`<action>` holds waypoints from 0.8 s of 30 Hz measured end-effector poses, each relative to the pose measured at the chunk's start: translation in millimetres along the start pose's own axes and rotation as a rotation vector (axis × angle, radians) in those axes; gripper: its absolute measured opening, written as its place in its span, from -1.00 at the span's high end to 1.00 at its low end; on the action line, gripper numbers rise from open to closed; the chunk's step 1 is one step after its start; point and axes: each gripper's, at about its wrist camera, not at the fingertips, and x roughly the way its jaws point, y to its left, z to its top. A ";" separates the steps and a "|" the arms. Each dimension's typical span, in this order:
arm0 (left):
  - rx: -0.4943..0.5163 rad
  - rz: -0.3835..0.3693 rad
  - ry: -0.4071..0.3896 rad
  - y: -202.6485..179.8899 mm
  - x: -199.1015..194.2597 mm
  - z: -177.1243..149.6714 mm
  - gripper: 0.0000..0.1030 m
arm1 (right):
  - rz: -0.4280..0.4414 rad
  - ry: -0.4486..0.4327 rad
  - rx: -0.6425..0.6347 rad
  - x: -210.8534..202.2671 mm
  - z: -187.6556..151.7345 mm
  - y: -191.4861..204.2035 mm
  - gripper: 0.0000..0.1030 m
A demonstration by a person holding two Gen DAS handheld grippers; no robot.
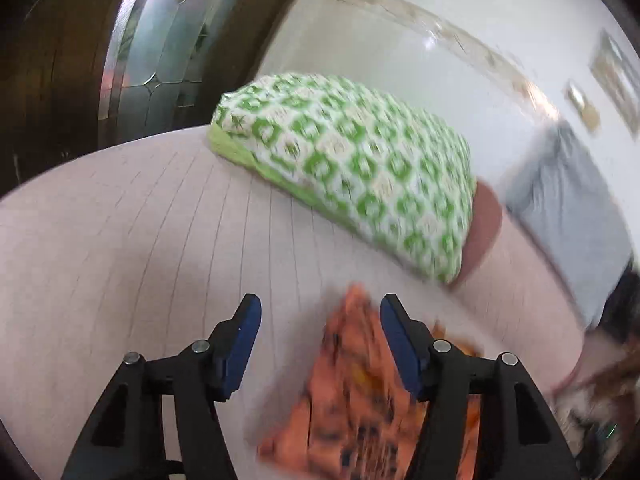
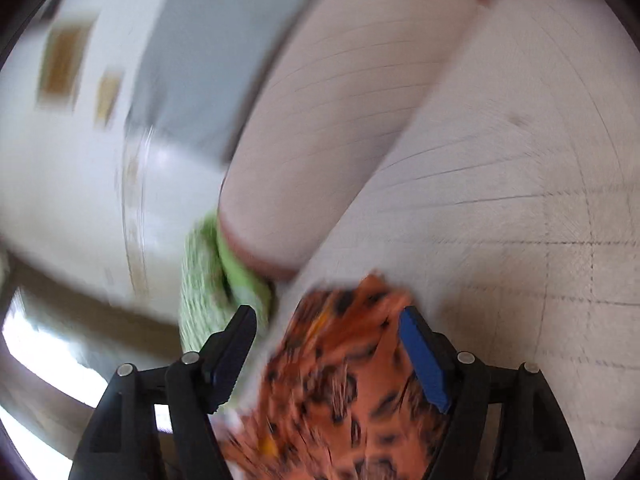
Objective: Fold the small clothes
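Two wrist views share one orange garment with dark spots (image 1: 352, 396), lying on a pale bedsheet ruled with thin lines (image 1: 132, 248).

From the left wrist, the left gripper (image 1: 320, 344) has its jaws spread, the blue pads apart and nothing pinched. The garment lies below and partly between them, nearer the right-hand pad, blurred by motion. Only this view shows the green-and-white patterned pillow (image 1: 352, 164) plainly: it rests farther along the bed, well apart from the garment. Behind it are a dark wooden door with a glass panel (image 1: 160, 48) and a white wall (image 1: 400, 40). A grey pillow (image 1: 568, 208) sits at the right edge.

From the right wrist, the right gripper (image 2: 328, 344) is also spread wide. The garment (image 2: 344, 384) fills the space under and between its fingers, yet whether either pad touches the cloth is unclear in the blur. Here the green pillow (image 2: 212, 276) shows only as a smeared strip at the left, beside a pink-edged fold of bedding (image 2: 320, 140). This view alone shows the sheet's grid pattern (image 2: 540, 260) stretching away to the right.
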 end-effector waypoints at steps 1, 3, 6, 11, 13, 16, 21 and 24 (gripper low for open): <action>0.022 0.000 0.026 -4.4 -2.5 -13.5 -0.22 | -0.034 0.054 -0.093 4.4 -13.9 21.8 -0.49; 0.052 0.016 0.097 -10.4 4.5 -38.8 -0.22 | -0.078 0.174 -0.234 24.2 -51.1 56.4 -0.47; 0.103 0.005 0.206 -19.8 33.0 -69.3 -0.22 | -0.149 0.328 -0.418 58.4 -108.4 91.9 -0.39; 0.091 0.023 0.234 -7.1 50.5 -78.7 -0.22 | -0.250 0.521 -0.685 138.2 -196.4 129.5 0.22; 0.067 0.014 0.251 1.4 57.6 -75.1 -0.22 | -0.306 0.525 -0.784 166.6 -213.0 144.0 0.24; 0.058 0.012 0.251 10.2 66.1 -72.6 -0.22 | -0.322 0.465 -0.794 204.5 -198.3 162.0 0.24; 0.016 0.015 0.252 16.0 74.9 -73.0 -0.22 | -0.290 0.289 -0.612 242.6 -142.5 185.6 0.24; 0.003 0.004 0.262 18.6 73.6 -70.5 -0.22 | -0.227 0.244 -0.565 236.1 -135.8 197.0 0.24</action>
